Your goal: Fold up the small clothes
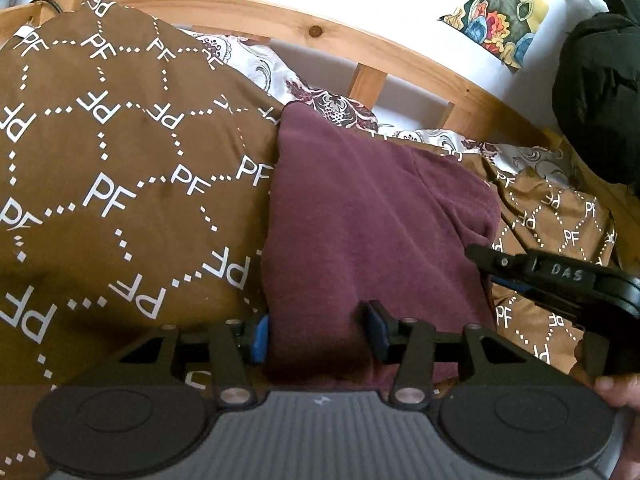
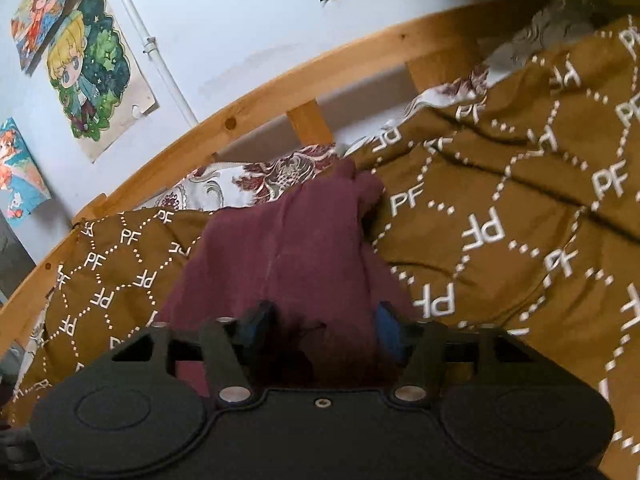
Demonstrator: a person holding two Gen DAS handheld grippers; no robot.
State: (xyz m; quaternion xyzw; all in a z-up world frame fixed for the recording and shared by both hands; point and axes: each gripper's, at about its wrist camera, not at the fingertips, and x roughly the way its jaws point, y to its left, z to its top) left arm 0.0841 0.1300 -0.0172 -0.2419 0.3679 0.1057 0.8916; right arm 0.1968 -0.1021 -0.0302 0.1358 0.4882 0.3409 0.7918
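Note:
A maroon garment [image 1: 372,216] lies on a brown bedspread [image 1: 120,160] printed with white "PF" letters. My left gripper [image 1: 320,334] stands with its jaws apart, one at each side of the garment's near edge, cloth between them. My right gripper [image 1: 520,272] shows at the garment's right edge in the left wrist view. In the right wrist view the same garment [image 2: 288,240] runs away from my right gripper [image 2: 320,328], whose blue-padded jaws are apart with bunched cloth between them.
A wooden bed rail [image 1: 360,48] runs behind the bedspread, with a floral sheet [image 1: 320,104] under it. A black bundle [image 1: 596,80] sits at the far right. Drawings [image 2: 92,68] hang on the wall, beside a white pipe [image 2: 152,44].

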